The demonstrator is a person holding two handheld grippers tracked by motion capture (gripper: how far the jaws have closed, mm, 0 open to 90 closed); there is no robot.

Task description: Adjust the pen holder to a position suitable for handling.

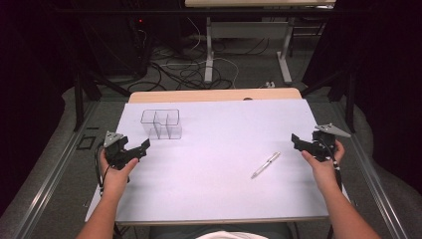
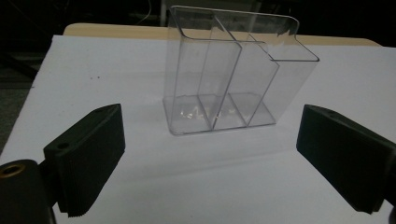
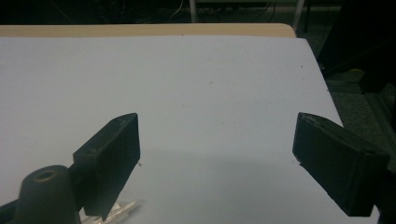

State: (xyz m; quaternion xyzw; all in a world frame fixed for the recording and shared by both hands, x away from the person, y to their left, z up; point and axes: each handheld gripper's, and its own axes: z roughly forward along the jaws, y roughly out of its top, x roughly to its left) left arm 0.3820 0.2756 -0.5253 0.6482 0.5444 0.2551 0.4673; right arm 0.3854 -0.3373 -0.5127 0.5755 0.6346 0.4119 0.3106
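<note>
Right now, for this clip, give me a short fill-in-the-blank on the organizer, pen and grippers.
1. The clear organizer has ____ compartments.
2. The pen lies nearer the ____ gripper.
3. The left gripper has its jaws ____, with nothing between them.
4. Every compartment of the organizer is ____.

Missing words: three; right; open; empty

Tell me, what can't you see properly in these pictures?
- Pen: in the right gripper view, cut off by the bottom edge and partly behind a jaw.
- Pen tip: too small in the high view to tell capped or not.
- Clear holder: its back wall blurs into the dark background in the left gripper view.
</note>
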